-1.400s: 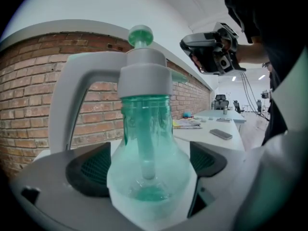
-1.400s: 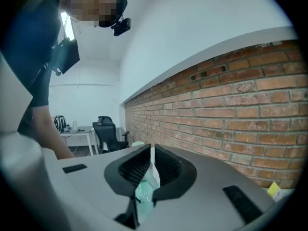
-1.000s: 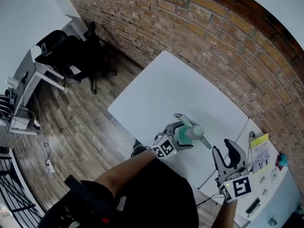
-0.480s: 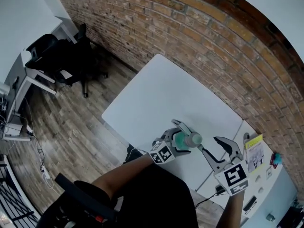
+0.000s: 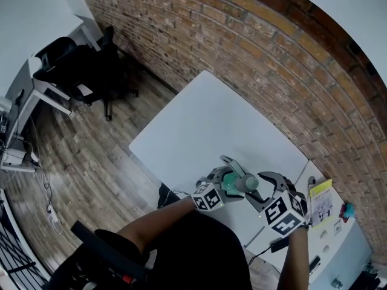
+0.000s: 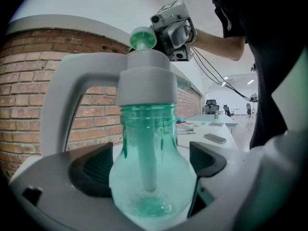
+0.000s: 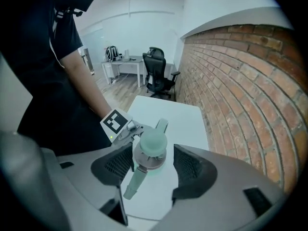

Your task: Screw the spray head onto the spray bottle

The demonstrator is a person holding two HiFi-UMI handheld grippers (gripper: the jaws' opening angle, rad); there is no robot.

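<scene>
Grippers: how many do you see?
2. The left gripper holds the green spray bottle over the white table; the right gripper sits over its spray head, jaws just opened around it. None seem hidden.

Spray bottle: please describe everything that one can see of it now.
The spray bottle is translucent green plastic, bulb-shaped below a narrower neck, with a pale dip tube inside. The grey-white spray head, topped by a pale green knob, sits on its neck. The left gripper clamps its body, holding it roughly upright over the white table. The right gripper, its fingers having just been opening, stands open around the head.
</scene>
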